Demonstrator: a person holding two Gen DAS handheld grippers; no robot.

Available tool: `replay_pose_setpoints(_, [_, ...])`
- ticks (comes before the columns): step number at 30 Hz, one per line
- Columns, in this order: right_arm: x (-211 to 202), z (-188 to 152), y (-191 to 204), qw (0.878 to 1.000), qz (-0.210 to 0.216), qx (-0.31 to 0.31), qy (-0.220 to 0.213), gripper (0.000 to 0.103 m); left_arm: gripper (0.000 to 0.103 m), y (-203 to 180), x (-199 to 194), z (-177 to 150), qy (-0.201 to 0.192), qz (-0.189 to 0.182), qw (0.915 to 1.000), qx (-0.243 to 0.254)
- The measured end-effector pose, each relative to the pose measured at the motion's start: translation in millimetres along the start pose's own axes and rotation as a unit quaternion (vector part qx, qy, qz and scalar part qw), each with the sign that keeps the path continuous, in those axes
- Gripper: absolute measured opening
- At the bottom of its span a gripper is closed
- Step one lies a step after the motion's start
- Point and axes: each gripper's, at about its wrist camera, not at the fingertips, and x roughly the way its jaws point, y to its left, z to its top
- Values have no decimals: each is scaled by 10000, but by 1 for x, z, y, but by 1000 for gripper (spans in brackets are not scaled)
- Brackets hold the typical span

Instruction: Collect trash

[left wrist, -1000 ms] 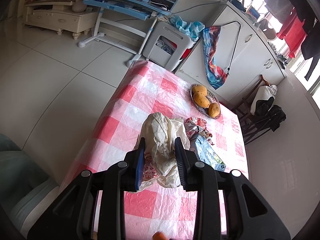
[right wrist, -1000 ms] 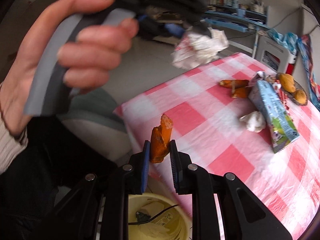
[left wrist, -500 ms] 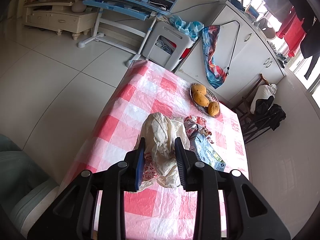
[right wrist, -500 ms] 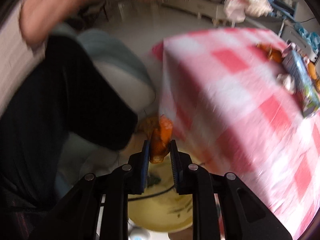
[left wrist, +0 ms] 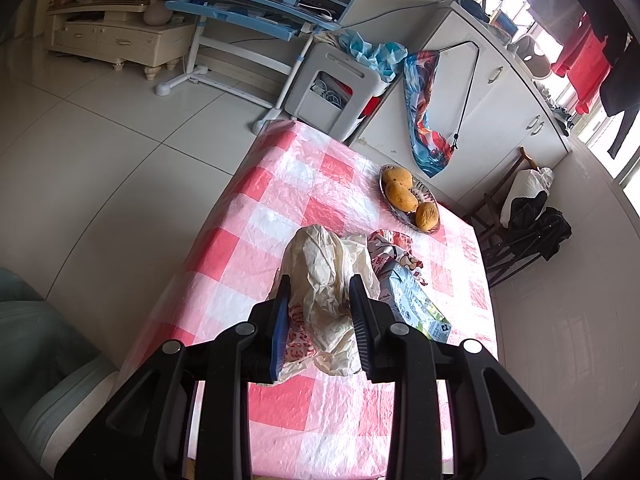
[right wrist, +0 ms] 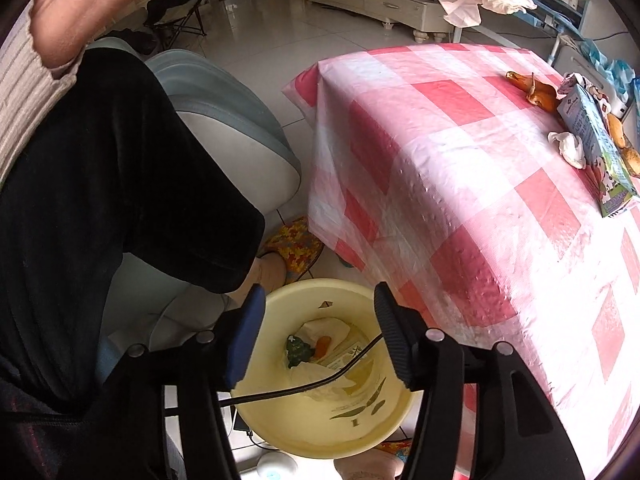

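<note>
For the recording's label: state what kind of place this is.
Most likely a lived-in home's living and dining room: a table under a red-checked cloth holding a bowl of fruit, a blue study desk and laundry hanging by the window.

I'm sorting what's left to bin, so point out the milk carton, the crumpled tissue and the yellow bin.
milk carton [right wrist: 600, 148]: right wrist view, printed side.
crumpled tissue [right wrist: 568, 146]: right wrist view, its middle.
yellow bin [right wrist: 312, 428]: right wrist view, inner wall.
</note>
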Motion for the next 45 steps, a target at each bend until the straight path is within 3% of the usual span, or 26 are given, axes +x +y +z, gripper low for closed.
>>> replay_pose_setpoints(45, [7,-2,6,9997,-86,-207,62,64,28,-2,0,-3,-1,3,10000,31])
